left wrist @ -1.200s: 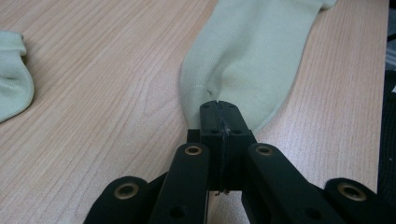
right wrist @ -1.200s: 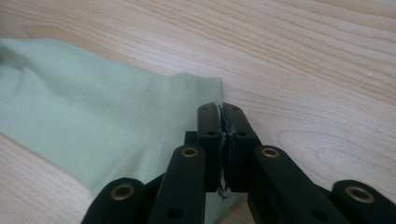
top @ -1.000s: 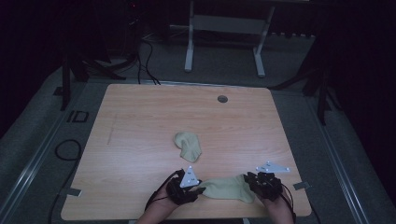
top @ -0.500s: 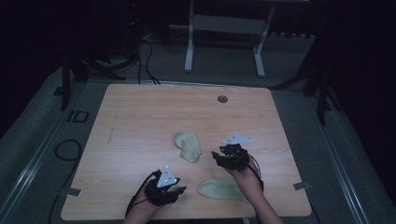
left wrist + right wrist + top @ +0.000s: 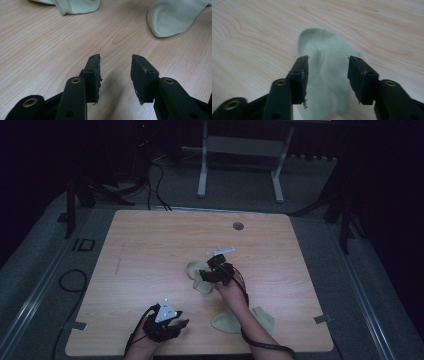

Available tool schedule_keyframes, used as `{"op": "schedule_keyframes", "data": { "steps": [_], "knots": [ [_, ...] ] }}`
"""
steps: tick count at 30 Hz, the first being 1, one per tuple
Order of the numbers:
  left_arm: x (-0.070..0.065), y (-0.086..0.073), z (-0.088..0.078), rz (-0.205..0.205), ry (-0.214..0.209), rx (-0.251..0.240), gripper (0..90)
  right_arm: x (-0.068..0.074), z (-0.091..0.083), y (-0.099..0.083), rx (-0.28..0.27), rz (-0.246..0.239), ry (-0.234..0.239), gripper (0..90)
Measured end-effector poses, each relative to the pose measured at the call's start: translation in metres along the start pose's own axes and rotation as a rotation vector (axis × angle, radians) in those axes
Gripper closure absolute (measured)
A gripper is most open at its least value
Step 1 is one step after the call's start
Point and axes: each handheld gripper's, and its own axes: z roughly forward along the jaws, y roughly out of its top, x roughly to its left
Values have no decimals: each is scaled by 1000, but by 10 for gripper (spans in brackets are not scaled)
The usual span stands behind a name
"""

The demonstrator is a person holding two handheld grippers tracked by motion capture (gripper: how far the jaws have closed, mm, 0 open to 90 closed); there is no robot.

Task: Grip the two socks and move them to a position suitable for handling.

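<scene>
Near the desk's centre, your right gripper (image 5: 215,270) hovers, jaws wide, over a pale green soft knit sock (image 5: 325,82); limp and light, it wants pinching mid-body; your left gripper (image 5: 165,322) waits near the front edge, jaws apart, empty.

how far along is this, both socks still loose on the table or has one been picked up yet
Nothing looks finished. Both pale green socks lie flat and apart on the table: the far sock mid-table, the near sock by the front edge. In hand: the right gripper is open above the far sock, jaws either side, not gripping. The left gripper is open over bare wood. Left: grasping and whatever follows.
</scene>
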Motion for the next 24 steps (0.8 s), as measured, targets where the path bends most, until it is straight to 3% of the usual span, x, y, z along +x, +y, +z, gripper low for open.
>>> {"op": "schedule_keyframes", "data": {
  "steps": [1, 6, 8, 9, 10, 12, 13, 18, 24],
  "knots": [
    [0, 0, 0, 1, 1, -1, 591, 3, 17, 6, 25, 28, 2, 469],
    [-1, -2, 1, -3, 1, -5, 591, 9, 44, 11, 73, 27, -48, 450],
    [-1, -2, 0, -3, -1, -8, 590, 13, 56, 8, 111, 11, -81, 451],
    [0, -2, 0, -4, -3, -9, 590, 15, 58, 7, 99, -17, -105, 483],
    [0, -2, 0, -8, -3, -13, 590, 17, 58, 6, 95, -51, -133, 521],
    [1, -3, -1, -13, -2, -12, 590, 20, 57, 6, 94, -80, -130, 715],
    [1, -3, -1, -14, 0, -13, 589, 21, 57, 7, 99, -90, -126, 751],
    [1, -2, -1, -19, -5, -20, 590, 18, 53, 9, 112, -81, -104, 788],
    [1, -3, 2, -24, -8, -12, 590, 8, 32, 11, 89, -103, -90, 789]
  ]
}}
